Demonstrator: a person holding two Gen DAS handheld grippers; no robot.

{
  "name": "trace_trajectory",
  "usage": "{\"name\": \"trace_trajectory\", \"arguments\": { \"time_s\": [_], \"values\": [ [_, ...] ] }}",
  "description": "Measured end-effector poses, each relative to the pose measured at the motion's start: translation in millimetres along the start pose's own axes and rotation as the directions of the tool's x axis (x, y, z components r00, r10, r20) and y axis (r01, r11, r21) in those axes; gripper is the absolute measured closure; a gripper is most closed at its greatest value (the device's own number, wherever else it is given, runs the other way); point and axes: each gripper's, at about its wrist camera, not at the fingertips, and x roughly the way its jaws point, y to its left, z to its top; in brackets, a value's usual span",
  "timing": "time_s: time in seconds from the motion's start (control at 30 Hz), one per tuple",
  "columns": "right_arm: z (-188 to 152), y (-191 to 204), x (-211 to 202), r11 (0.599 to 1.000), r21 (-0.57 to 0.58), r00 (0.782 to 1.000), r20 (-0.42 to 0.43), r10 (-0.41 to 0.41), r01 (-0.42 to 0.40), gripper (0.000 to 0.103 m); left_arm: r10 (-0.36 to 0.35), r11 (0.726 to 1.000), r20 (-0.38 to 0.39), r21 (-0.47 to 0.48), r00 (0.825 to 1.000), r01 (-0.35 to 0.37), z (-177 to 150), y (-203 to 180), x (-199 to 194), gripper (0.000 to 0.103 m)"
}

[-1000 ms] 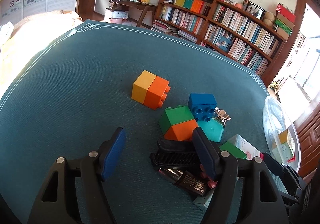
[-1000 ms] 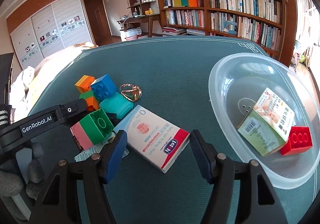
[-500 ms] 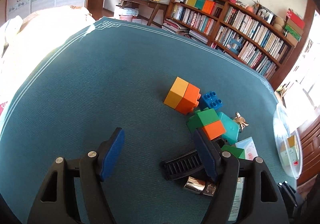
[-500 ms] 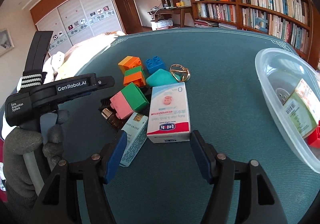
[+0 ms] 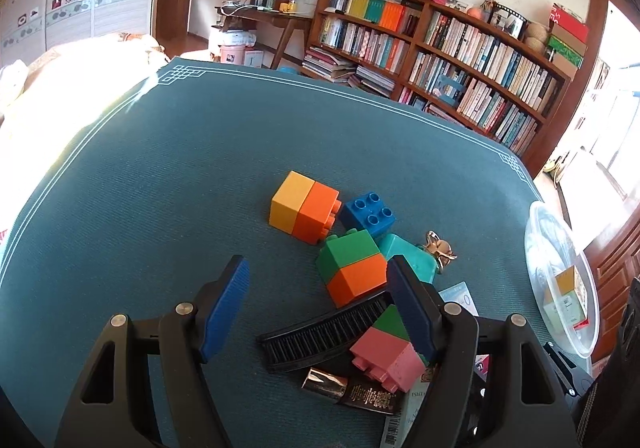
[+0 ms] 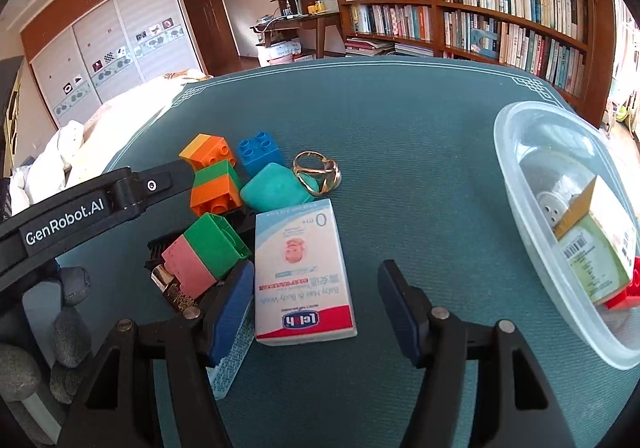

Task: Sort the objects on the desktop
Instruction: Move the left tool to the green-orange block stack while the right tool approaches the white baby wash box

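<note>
Hovering over the clutter with both grippers wide and empty.
Right gripper point(image 6: 316, 308) angles down at lower centre, jaws straddling the near end of the baby-wash box point(image 6: 302, 272); closing here could pinch the slim carton point(image 6: 230, 360) under its left finger too. Left gripper point(image 5: 318, 304) tilts down over the black comb point(image 5: 320, 332) and pink-green block point(image 5: 386, 348). Plastic tub point(image 6: 516, 184) sits far right on the table point(image 6: 400, 120).

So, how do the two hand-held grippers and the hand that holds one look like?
Both the left gripper and the right gripper have black frames, silver rivets and ribbed blue pads. The left one's side carries white "GenRobot.AI" lettering. The hand holding it wears a grey knitted glove.
</note>
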Motion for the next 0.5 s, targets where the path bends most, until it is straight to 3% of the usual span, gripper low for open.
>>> {"name": "trace_trajectory", "arguments": {
  "time_s": [0.23, 0.4, 0.5],
  "values": [
    [-5.6, -12.3, -2.3, 0.999, 0.052, 1.000, 0.004, 0.006, -0.006, 0.035, 0.059, 0.997, -0.037, 0.042, 0.998, -0.057, 8.2, -9.1, 24.9, 0.029],
    [-7.9, -11.7, -3.8, 0.999, 0.045, 1.000, 0.008, -0.017, 0.017, 0.035, -0.053, 0.999, -0.043, 0.001, 0.998, 0.053, 1.2, 2.4, 33.2, 0.029],
    [-8.2, -10.3, -2.9, 0.999, 0.046, 1.000, 0.006, -0.015, 0.015, 0.035, -0.181, 0.983, -0.059, -0.040, 0.982, 0.178, -9.3, 17.2, 40.3, 0.029]
  ]
}}
